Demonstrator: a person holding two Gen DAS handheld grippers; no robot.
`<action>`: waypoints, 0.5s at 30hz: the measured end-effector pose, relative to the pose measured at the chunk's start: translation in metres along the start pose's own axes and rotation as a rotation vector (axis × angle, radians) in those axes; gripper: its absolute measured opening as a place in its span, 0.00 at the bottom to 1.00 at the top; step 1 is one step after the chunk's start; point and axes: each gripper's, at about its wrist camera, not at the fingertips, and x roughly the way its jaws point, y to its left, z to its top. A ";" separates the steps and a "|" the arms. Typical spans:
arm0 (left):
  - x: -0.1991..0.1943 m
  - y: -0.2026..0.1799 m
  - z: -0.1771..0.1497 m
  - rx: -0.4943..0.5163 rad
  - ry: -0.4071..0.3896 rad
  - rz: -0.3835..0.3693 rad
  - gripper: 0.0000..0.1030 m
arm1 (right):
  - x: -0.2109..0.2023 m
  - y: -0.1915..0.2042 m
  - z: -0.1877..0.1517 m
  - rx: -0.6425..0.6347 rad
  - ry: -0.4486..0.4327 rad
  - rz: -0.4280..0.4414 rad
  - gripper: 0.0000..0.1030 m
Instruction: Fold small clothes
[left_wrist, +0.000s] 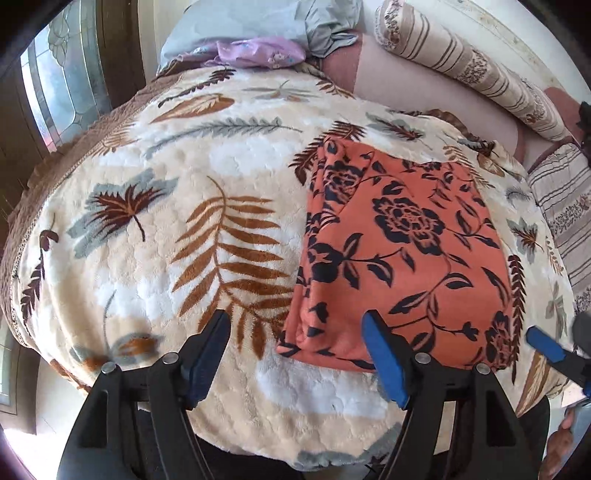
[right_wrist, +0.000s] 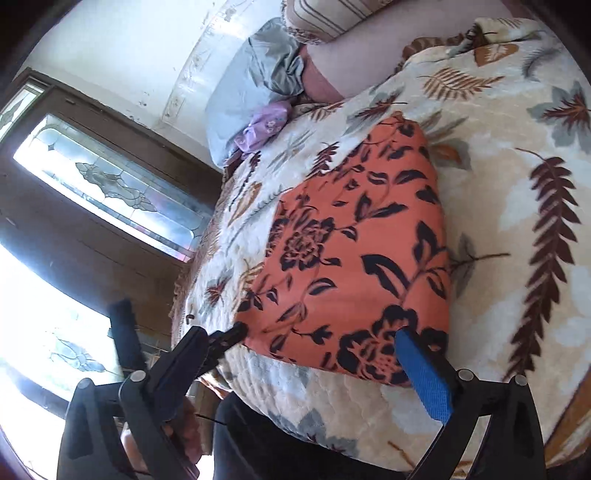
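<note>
From the left wrist, the left gripper (left_wrist: 295, 354) stands open with nothing between its jaws, above a bed blanket (left_wrist: 155, 236) printed with leaves. The folded orange cloth (left_wrist: 399, 258) lies flat on the blanket, right of the gripper's middle. Beyond the cloth sit a grey pillow (left_wrist: 258, 29) and a striped bolster (left_wrist: 461, 62); a stained-glass window (left_wrist: 62, 74) stands left.

From the right wrist, the right gripper (right_wrist: 321, 332) is spread open at the orange cloth's (right_wrist: 354, 251) near edge, gripping nothing. The window (right_wrist: 118, 184) lies left of the cloth.
</note>
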 end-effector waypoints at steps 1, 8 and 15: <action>-0.004 -0.002 0.000 0.006 -0.010 0.004 0.72 | 0.000 -0.006 -0.004 0.027 0.010 -0.006 0.99; -0.022 -0.018 -0.005 0.047 -0.028 0.009 0.72 | -0.012 -0.009 -0.011 0.045 -0.009 0.004 0.99; -0.030 -0.026 -0.006 0.063 -0.038 0.024 0.72 | -0.029 -0.030 0.007 0.128 -0.117 0.013 0.99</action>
